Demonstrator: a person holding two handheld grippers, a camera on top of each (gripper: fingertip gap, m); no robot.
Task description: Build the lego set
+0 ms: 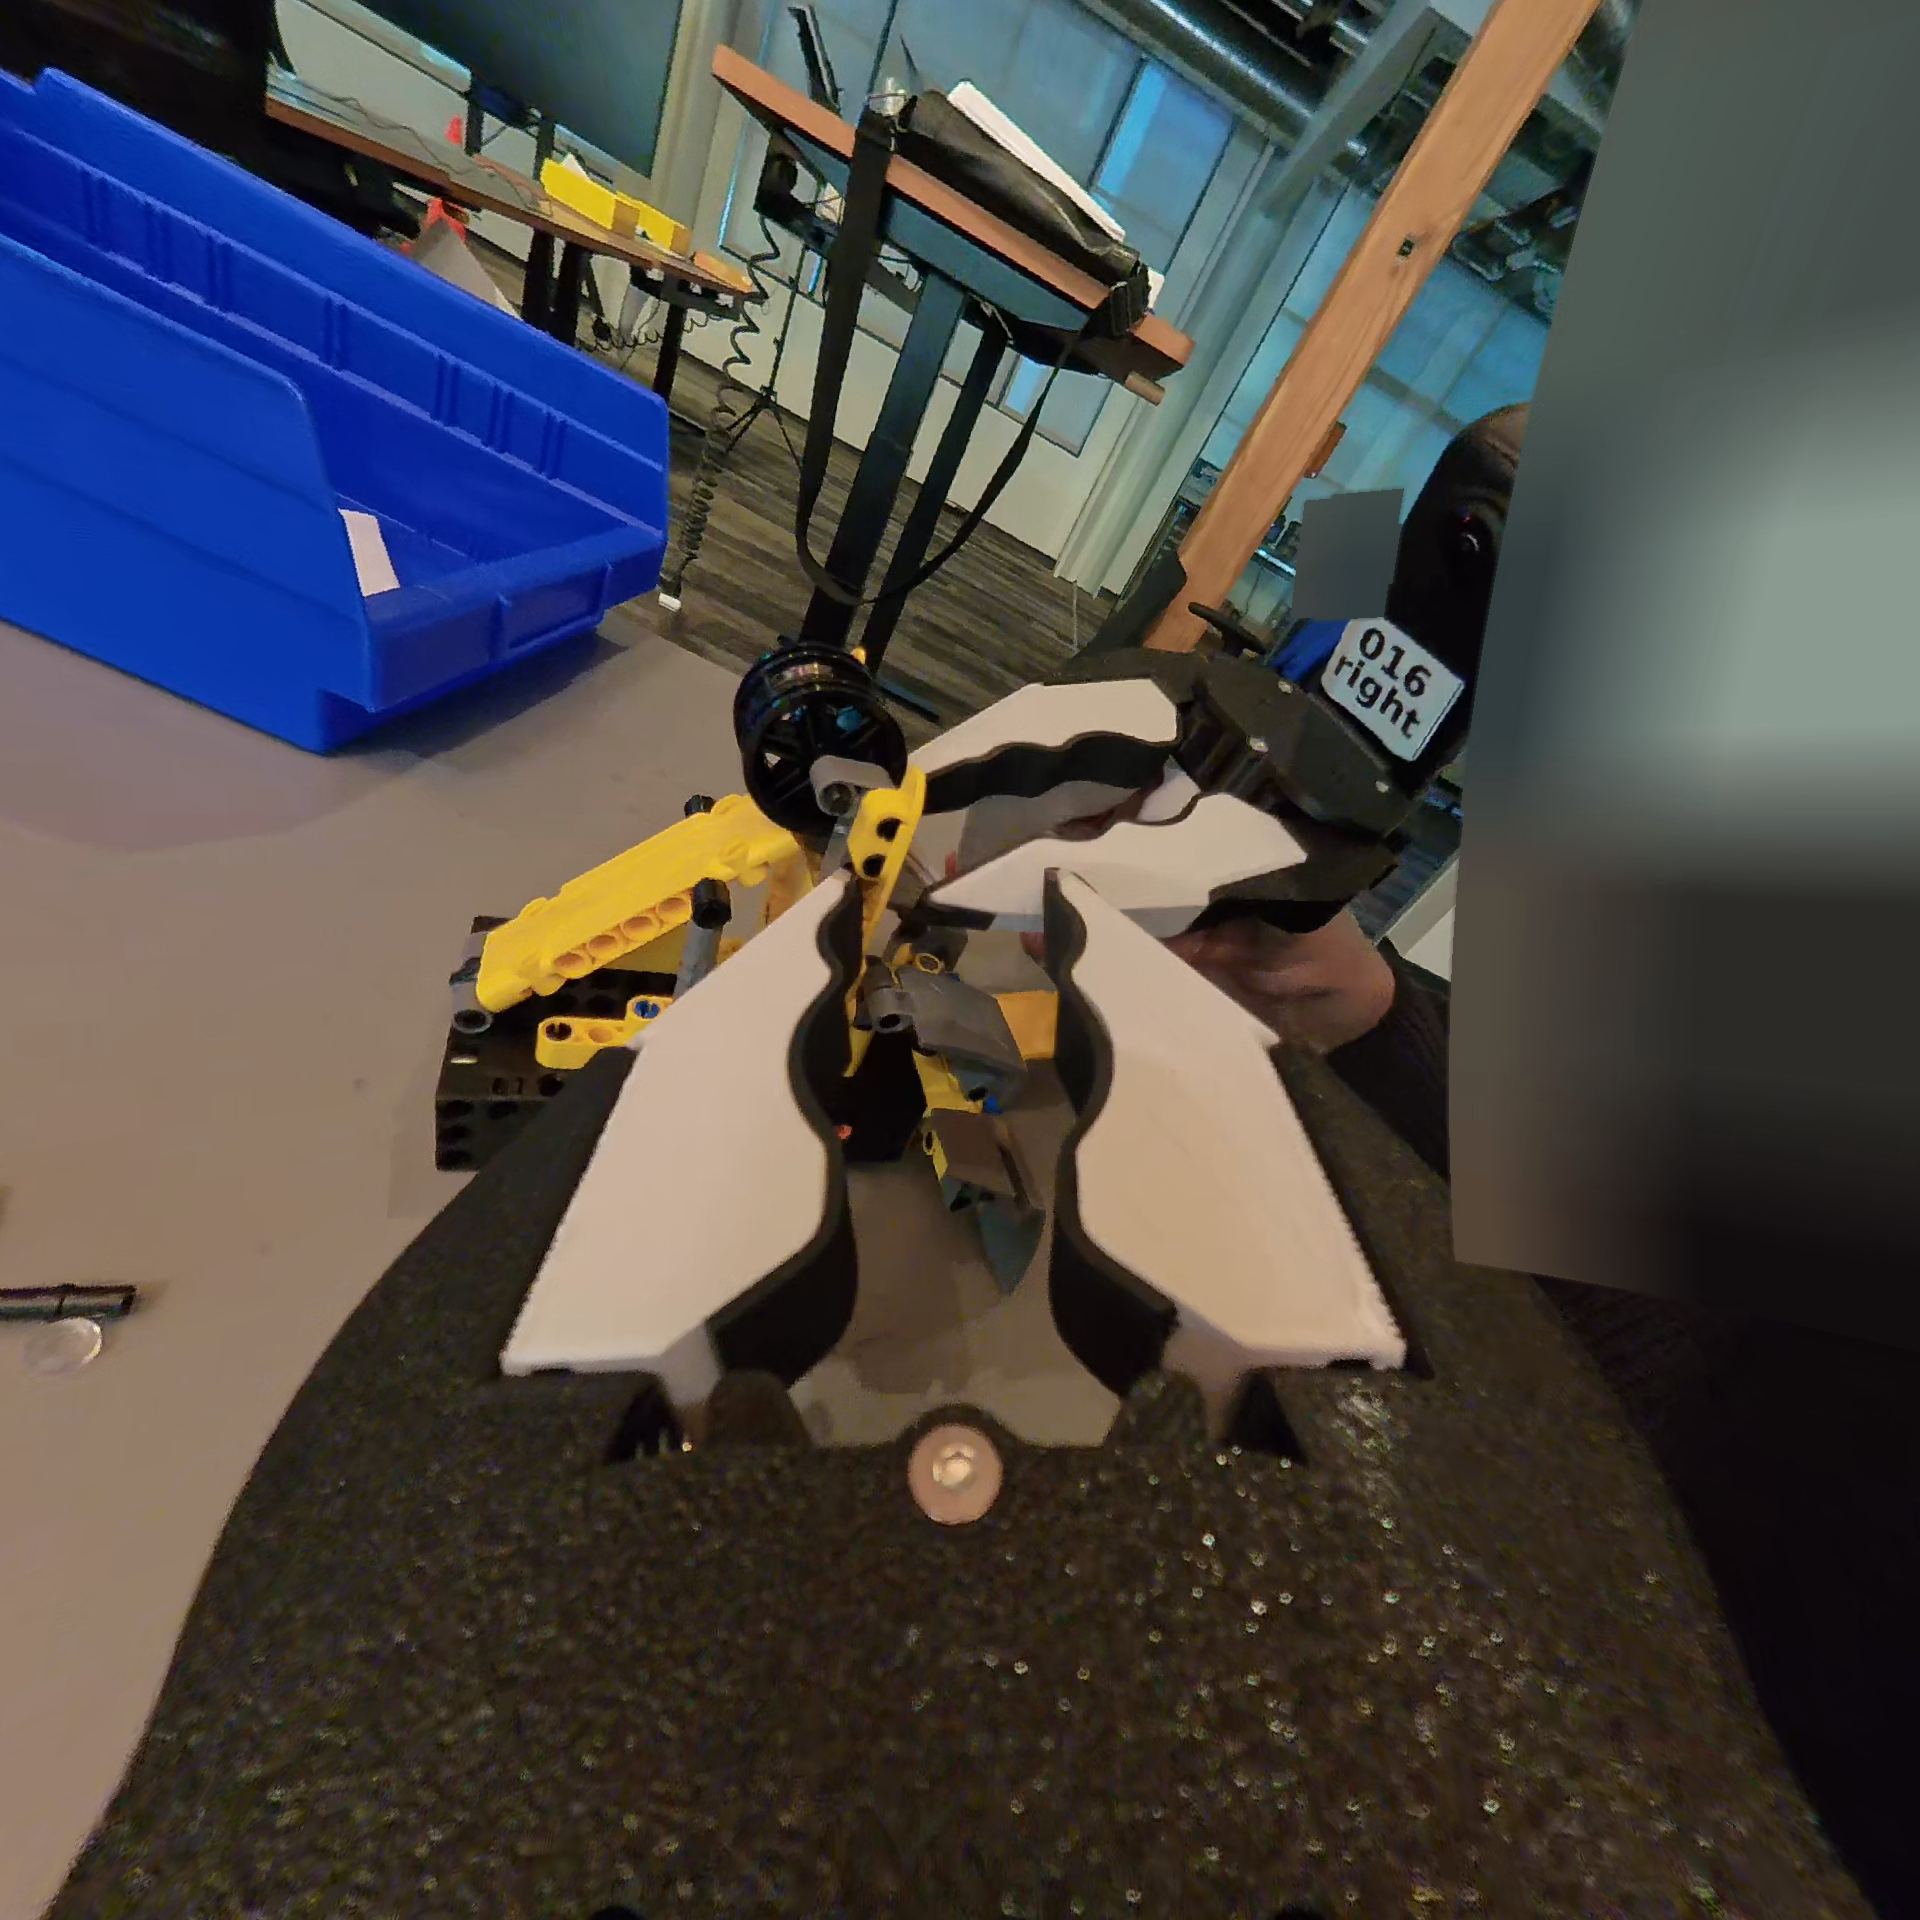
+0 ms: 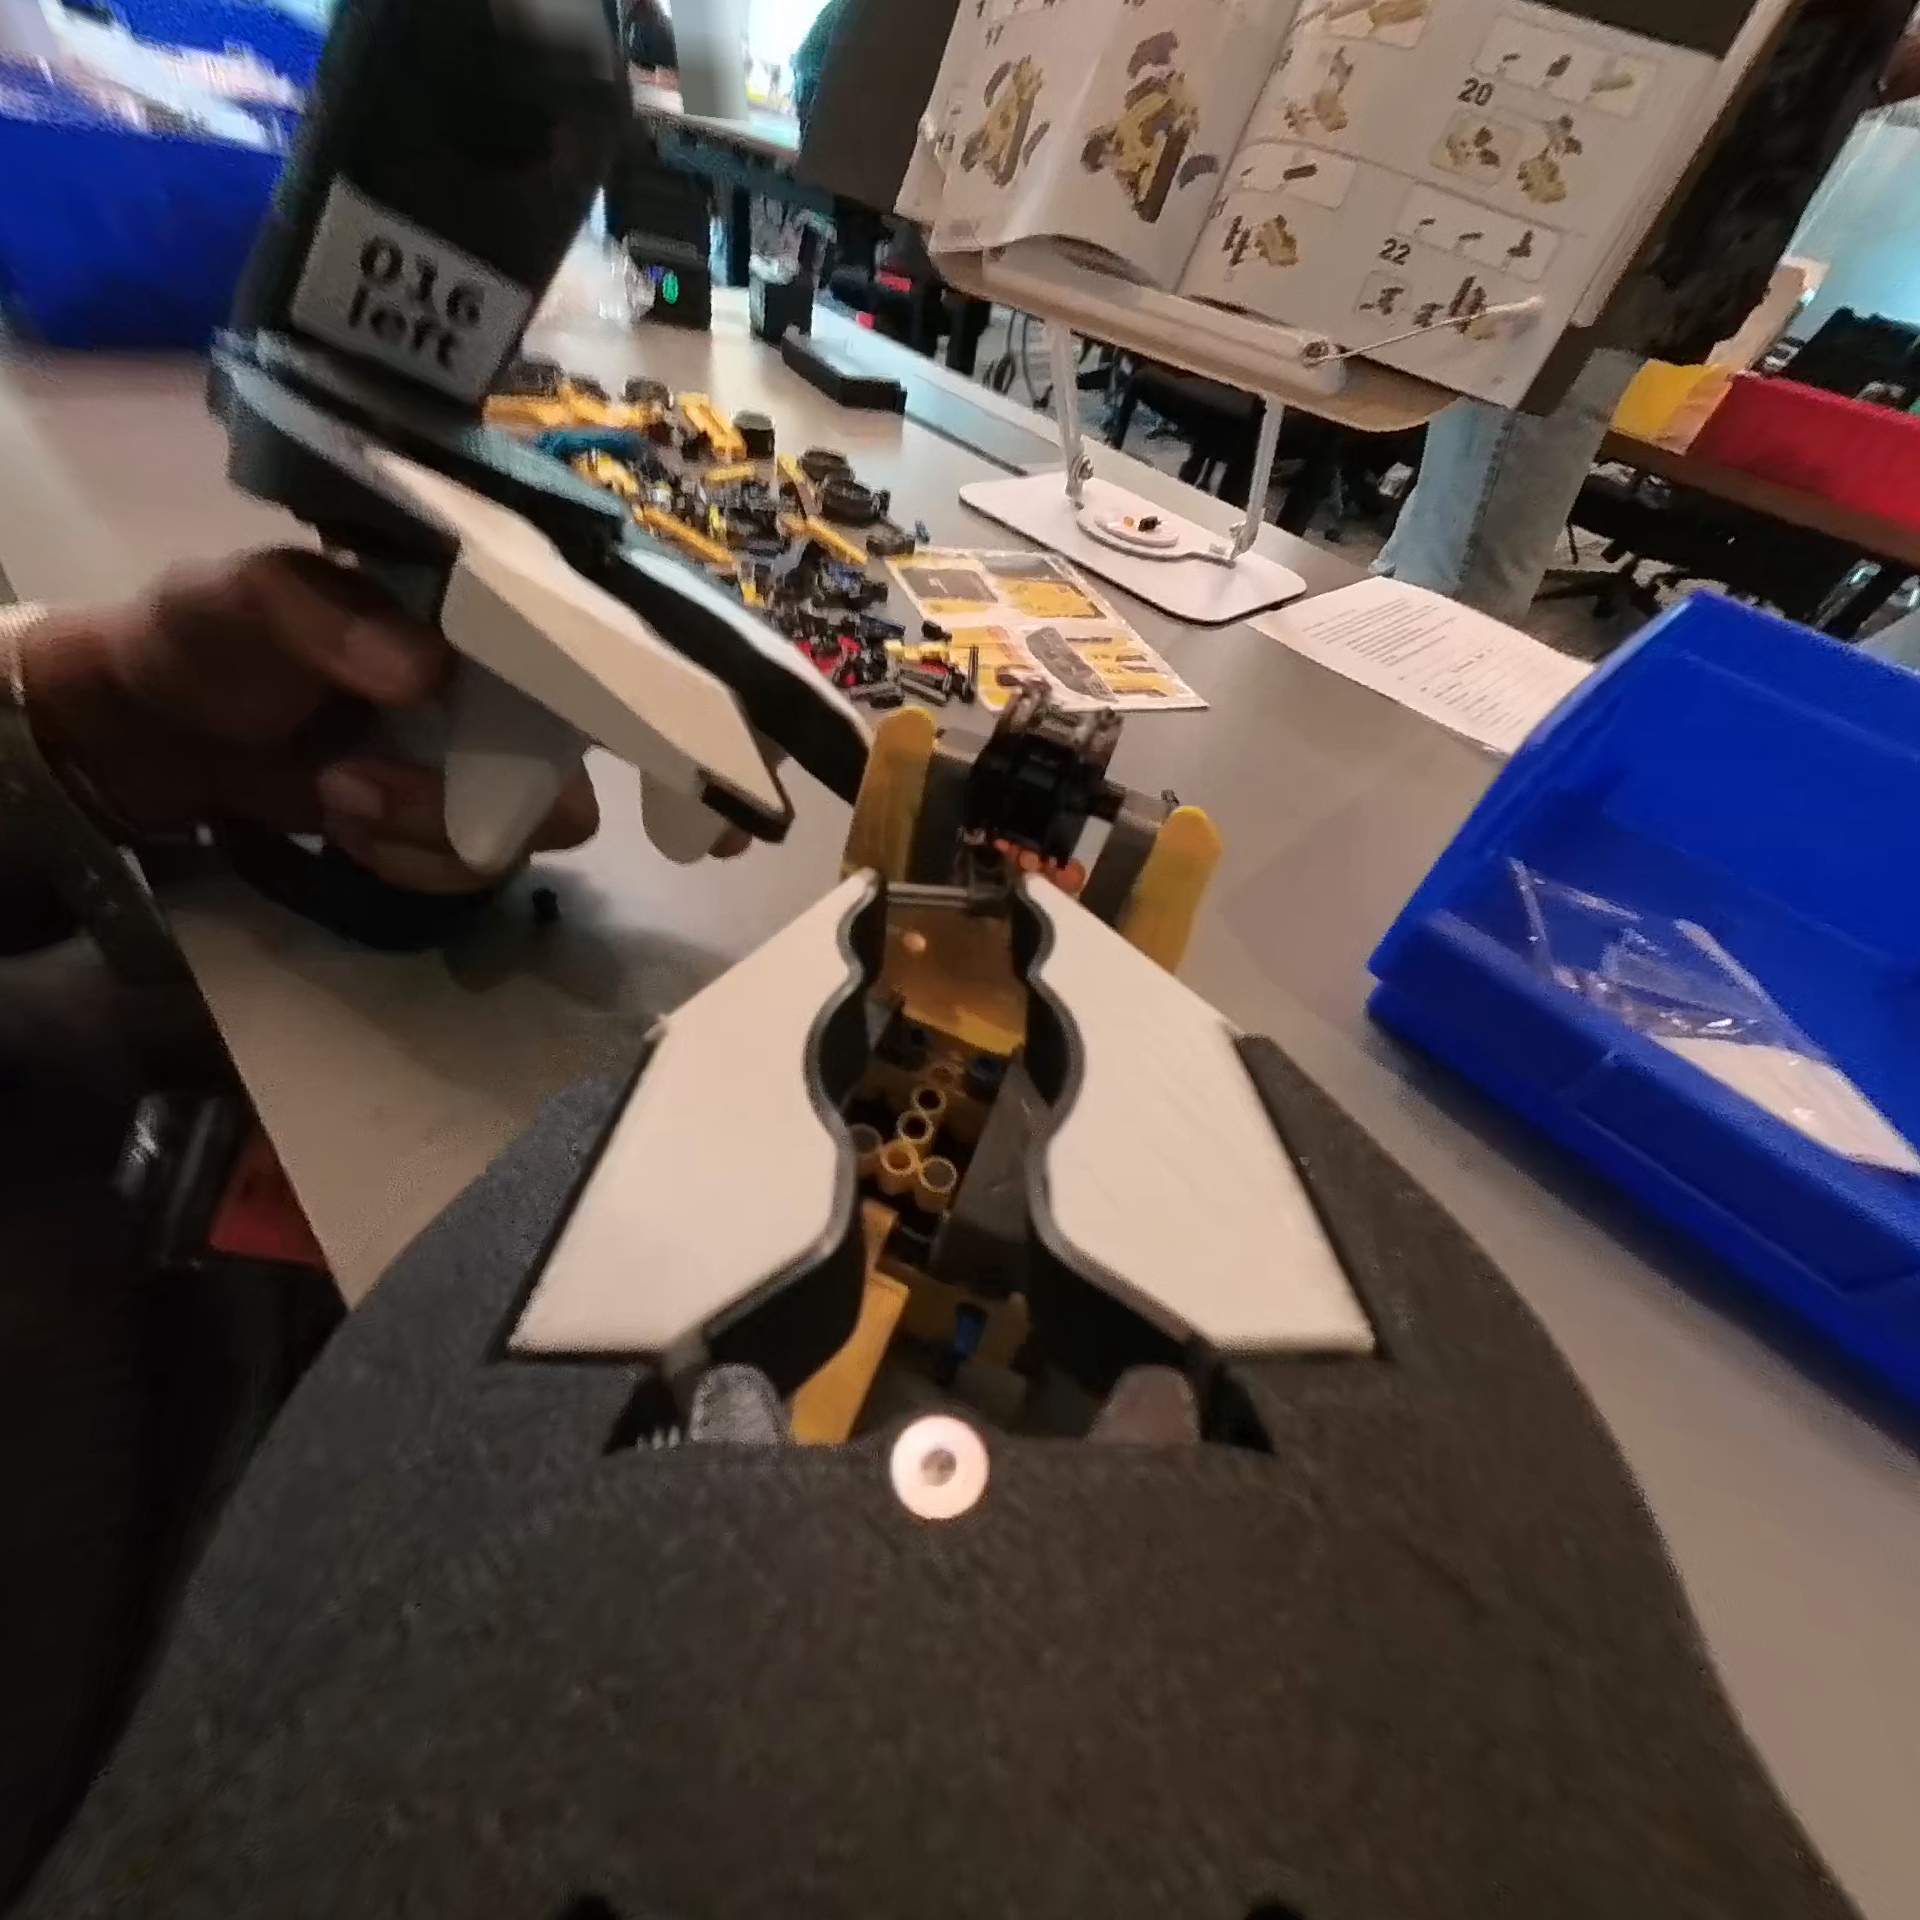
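The right hand-held gripper clamps the half-built yellow-and-black plastic brick model on the grey surface — the left hand-held gripper hangs unclenched over it, with a heap of loose yellow and black pieces beyond.

The right gripper is clamping around a yellow and black brick model on the grey table, the left gripper hovering just beside it, a blue bin lying near

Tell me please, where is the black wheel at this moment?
In the left wrist view the black wheel sits at the top of the yellow and black brick model, just left of the right hand-held gripper, with the blue bin farther left.
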